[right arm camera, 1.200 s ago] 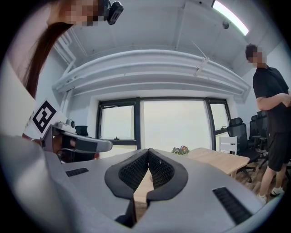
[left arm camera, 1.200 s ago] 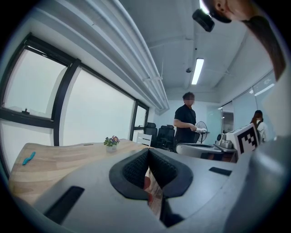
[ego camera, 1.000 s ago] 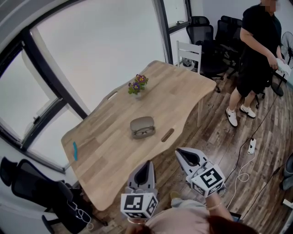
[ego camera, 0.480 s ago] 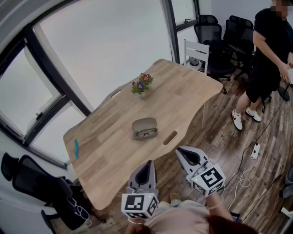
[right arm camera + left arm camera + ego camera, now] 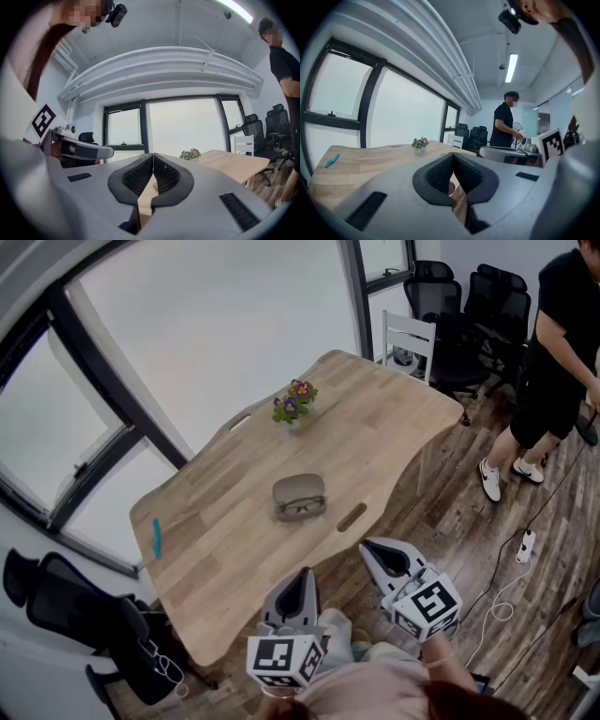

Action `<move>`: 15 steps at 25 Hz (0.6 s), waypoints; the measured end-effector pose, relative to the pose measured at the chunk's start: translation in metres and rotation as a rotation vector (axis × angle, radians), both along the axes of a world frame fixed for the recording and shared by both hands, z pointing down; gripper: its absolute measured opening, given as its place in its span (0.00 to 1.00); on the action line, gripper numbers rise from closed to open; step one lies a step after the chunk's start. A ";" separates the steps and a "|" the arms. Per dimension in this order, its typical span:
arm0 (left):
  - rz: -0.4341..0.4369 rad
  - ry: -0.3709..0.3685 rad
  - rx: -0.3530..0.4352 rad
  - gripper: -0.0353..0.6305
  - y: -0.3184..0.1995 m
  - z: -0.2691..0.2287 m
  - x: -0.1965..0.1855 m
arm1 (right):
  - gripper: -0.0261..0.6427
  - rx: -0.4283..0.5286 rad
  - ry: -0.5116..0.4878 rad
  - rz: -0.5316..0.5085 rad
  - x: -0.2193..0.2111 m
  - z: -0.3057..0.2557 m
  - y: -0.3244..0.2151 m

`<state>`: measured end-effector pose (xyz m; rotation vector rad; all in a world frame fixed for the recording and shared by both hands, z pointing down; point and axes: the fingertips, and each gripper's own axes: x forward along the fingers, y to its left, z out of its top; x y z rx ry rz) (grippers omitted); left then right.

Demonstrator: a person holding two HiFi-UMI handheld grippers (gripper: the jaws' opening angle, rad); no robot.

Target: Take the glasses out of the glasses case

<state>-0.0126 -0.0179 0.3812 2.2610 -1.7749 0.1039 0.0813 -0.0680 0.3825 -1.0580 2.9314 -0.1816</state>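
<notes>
Wood table (image 5: 225, 531) carries the open glasses case (image 5: 298, 489) mid-top, glasses (image 5: 301, 508) lying in it, well apart from me, so I hold left gripper (image 5: 301, 583) and right gripper (image 5: 379, 559) clenched on nothing, off the near edge, pre-approach.

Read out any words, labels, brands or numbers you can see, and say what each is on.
None readable.
The left gripper and right gripper carry only black-and-white square marker patterns, not letters.
The glasses case shows no print that I can make out.
</notes>
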 end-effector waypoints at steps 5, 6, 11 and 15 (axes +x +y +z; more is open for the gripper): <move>0.015 0.006 0.009 0.06 -0.017 0.001 -0.002 | 0.04 0.002 0.006 0.004 -0.004 0.001 -0.012; 0.019 0.006 0.010 0.06 -0.020 0.000 -0.003 | 0.04 0.003 0.008 0.005 -0.006 0.001 -0.014; 0.033 0.012 0.017 0.06 -0.038 0.000 -0.013 | 0.04 0.014 0.021 0.000 -0.020 -0.001 -0.032; 0.033 0.019 0.009 0.06 -0.054 0.004 -0.027 | 0.04 0.008 0.044 -0.014 -0.036 0.004 -0.046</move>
